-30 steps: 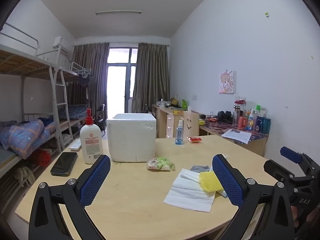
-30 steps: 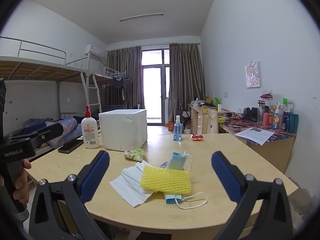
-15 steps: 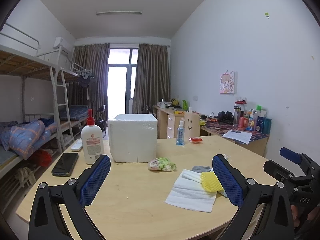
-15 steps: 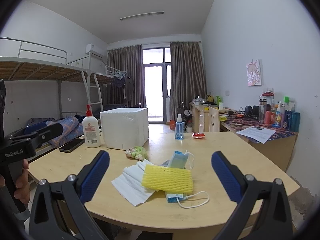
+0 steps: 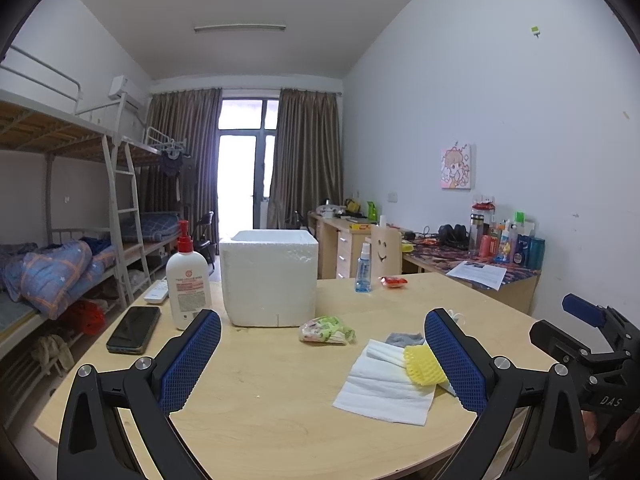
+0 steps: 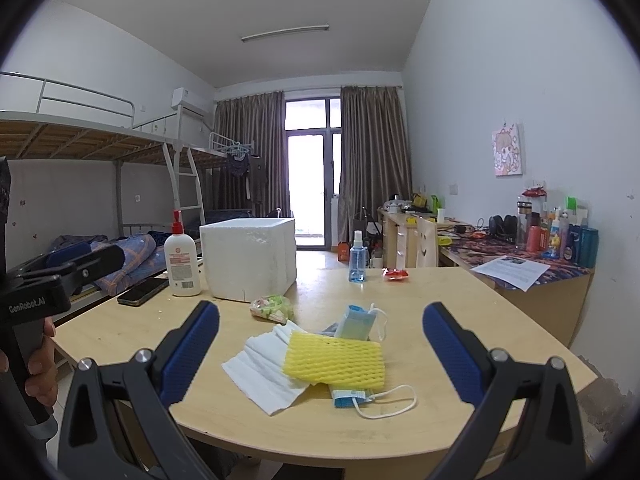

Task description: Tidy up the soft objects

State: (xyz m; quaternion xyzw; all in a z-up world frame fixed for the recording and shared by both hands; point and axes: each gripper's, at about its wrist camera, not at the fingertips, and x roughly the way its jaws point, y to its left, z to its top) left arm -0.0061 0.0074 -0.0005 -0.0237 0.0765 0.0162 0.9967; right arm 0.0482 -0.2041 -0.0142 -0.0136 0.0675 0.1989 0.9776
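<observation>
Both tongs — left tongs [image 5: 322,354], right tongs [image 6: 320,350] — gape empty above table [image 6: 460,304].

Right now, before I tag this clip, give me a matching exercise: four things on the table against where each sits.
Things:
1. yellow foam net
2. lotion pump bottle
3. blue spray bottle
4. dark phone

Places:
A. flat near the table's left edge, in front of the pump bottle
B. lying over the white tissue and a face mask
C. upright, just left of the white foam box
D. upright at the far side, beside a small red packet

Pairs: 1-B, 2-C, 3-D, 4-A
</observation>
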